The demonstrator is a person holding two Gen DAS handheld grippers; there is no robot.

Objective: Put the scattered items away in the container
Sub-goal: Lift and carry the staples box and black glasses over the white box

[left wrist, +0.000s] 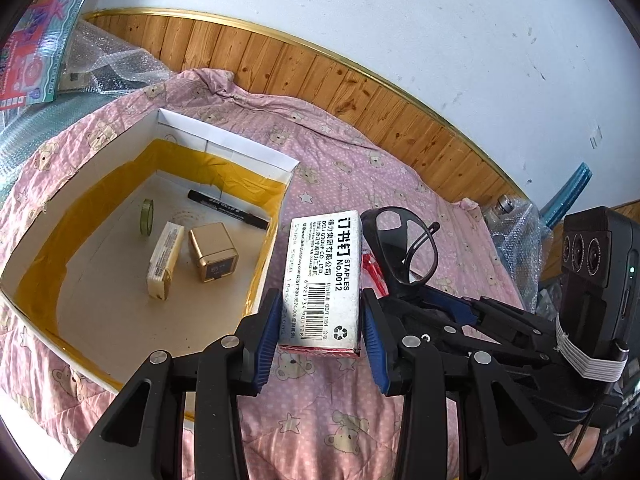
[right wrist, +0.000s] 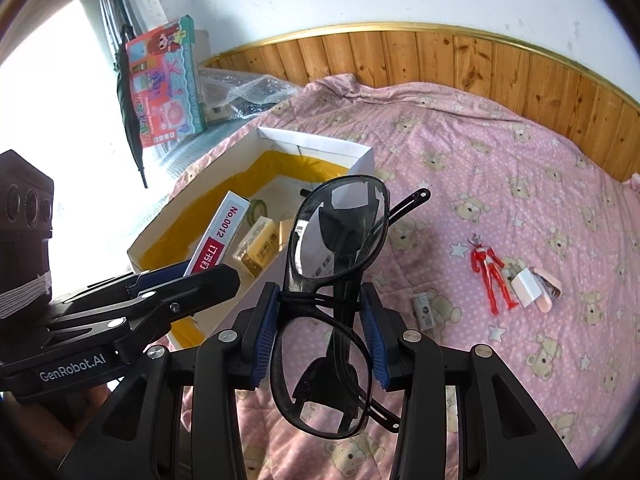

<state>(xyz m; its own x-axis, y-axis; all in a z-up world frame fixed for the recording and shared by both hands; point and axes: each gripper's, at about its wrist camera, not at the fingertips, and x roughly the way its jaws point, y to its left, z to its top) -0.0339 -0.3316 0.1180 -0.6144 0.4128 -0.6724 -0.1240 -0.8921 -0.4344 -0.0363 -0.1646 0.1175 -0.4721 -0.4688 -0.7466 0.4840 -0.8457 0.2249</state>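
My two wrist cameras look forward along my tongs, close above the bed (left wrist: 340, 184), facing the wall; both share the box (left wrist: 224, 152) (right wrist: 320, 142).

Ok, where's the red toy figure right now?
In the right wrist view, the red toy figure lies on the pink quilt to the right, beside a small white block, outside the box.

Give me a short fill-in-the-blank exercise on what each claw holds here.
1. The left claw is shut on the white ____ box.
2. The right claw grips black-framed ____.
3. The black marker pen lies ____ the yellow-lined cardboard container.

Missing words: staples; glasses; inside
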